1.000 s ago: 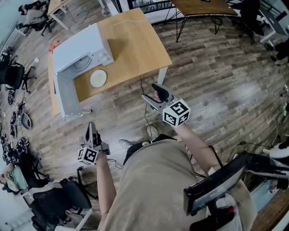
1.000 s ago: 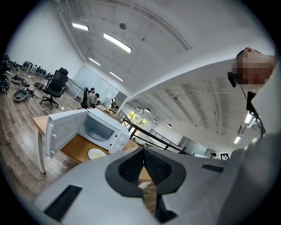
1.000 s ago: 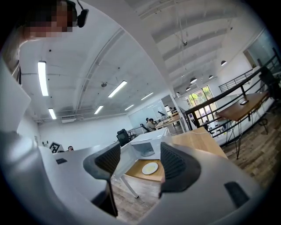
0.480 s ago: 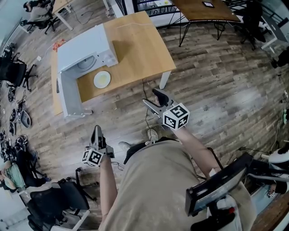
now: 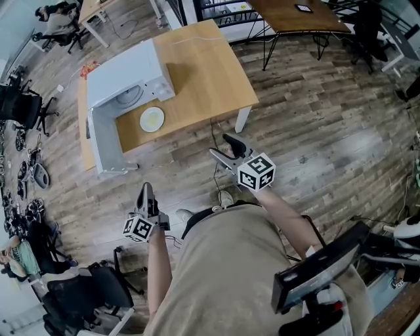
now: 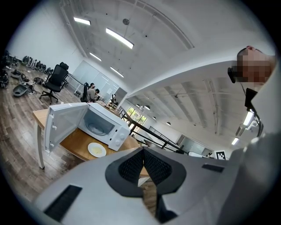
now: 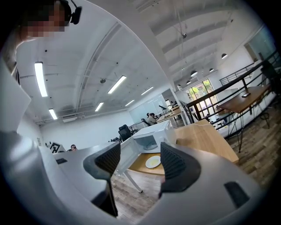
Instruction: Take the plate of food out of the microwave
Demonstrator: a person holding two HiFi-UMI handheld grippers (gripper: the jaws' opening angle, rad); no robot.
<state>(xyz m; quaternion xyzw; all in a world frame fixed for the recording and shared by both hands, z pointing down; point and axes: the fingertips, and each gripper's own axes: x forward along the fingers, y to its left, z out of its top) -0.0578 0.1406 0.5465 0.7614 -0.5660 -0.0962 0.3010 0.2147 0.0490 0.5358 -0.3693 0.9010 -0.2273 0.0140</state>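
A white plate of food [image 5: 152, 119] lies on the wooden table [image 5: 210, 72], just in front of the white microwave [image 5: 125, 75], whose door [image 5: 104, 147] hangs open. The plate [image 6: 97, 150] and the microwave [image 6: 103, 126] also show in the left gripper view, and the plate [image 7: 153, 161] and the microwave [image 7: 149, 139] in the right gripper view. My left gripper [image 5: 146, 195] is shut and empty, well short of the table. My right gripper [image 5: 226, 147] is open with nothing between its jaws, off the table's near corner.
Office chairs [image 5: 16, 105] and clutter stand along the left side. A dark-legged table [image 5: 295, 13] stands at the back. Wood floor [image 5: 328, 118] stretches to the right. People sit at far desks [image 6: 91, 93].
The table and microwave have shifted slightly right and down in the head view. Both grippers hold the same jaw positions, the left one a little lower in the picture.
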